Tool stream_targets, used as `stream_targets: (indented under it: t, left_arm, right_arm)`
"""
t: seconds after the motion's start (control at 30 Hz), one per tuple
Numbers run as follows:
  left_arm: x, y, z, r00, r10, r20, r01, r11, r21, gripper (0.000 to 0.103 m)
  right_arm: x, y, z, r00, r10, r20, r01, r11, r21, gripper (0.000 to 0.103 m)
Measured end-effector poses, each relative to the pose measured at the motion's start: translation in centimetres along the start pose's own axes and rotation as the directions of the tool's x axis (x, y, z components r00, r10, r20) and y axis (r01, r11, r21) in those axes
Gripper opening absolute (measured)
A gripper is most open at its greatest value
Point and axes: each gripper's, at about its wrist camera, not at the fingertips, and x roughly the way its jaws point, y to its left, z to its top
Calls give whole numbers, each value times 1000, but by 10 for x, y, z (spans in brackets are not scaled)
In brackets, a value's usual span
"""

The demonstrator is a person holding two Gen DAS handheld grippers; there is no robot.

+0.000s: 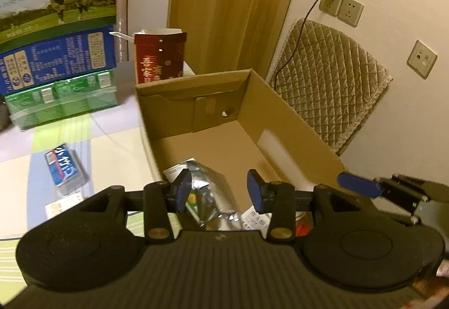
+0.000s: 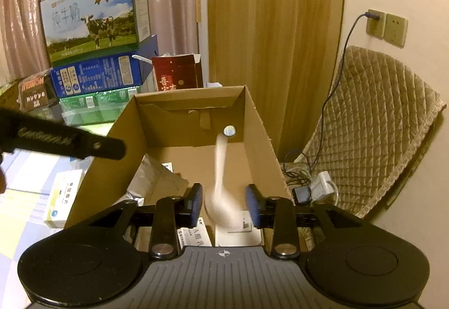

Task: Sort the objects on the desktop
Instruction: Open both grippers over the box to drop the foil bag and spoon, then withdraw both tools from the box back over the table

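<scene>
My left gripper (image 1: 220, 191) hangs over the near end of the cardboard box (image 1: 297, 124), tilted down into it, fingers (image 1: 183, 188) apart with nothing between them. Below the gap lies a crumpled silver foil pack (image 1: 209, 182) at lower centre of the left view, plus a white printed slip (image 1: 254, 218) just right of it on the box floor. My right gripper (image 2: 223, 203) also points into the box from the near edge, fingers (image 2: 196, 203) apart; a blurred white spoon-shaped object (image 2: 221, 185) sits in the gap, wide end low, thin handle running up toward the round hole in the far wall. It looks free of both pads, though blur makes contact hard to tell. In the left view the right gripper's blue fingertip (image 1: 357, 184) pokes in at the right edge.

Box: open top, brown, middle of both frames. A white flat carton (image 2: 238, 234) and a printed white box (image 2: 193, 236) lie under the right gripper's fingers at bottom centre.

Outside the box, left side of the surface (image 1: 118, 146): a blue-white small pack (image 1: 64, 168) at centre left of the left view, and a white-yellow box (image 2: 63, 196) just beside the box wall in the right view. Upper left: stacked milk cartons (image 2: 95, 20) and a dark red carton (image 1: 160, 56) behind the box. A quilted chair cover (image 1: 334, 90) is at right.
</scene>
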Motion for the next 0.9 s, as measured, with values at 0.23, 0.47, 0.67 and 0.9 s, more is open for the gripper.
stream_targets:
  t: [0.23,0.47,0.67,0.9]
  left_arm:
    - [-20,10,-13,1000,22,-2,-22,1000,-13,42]
    - [-53,14,-30,999,48,3,-48,999,-16,57]
    - [-85,18,-45,997,81,8,-81,997,-11,80]
    - [-123,29,-64,991,129,45,-129,992,-12,101]
  right_arm:
    - [-18,1,-11,1000,0,-5,0,1000,4,50]
    - [-45,9,-16,1000,4,11,-4,1000,12,61]
    - [-71,27,-17,999,18,33,-18,1000,1,73]
    - [-97,50,-17,997,47,57,-46,999,-26,100]
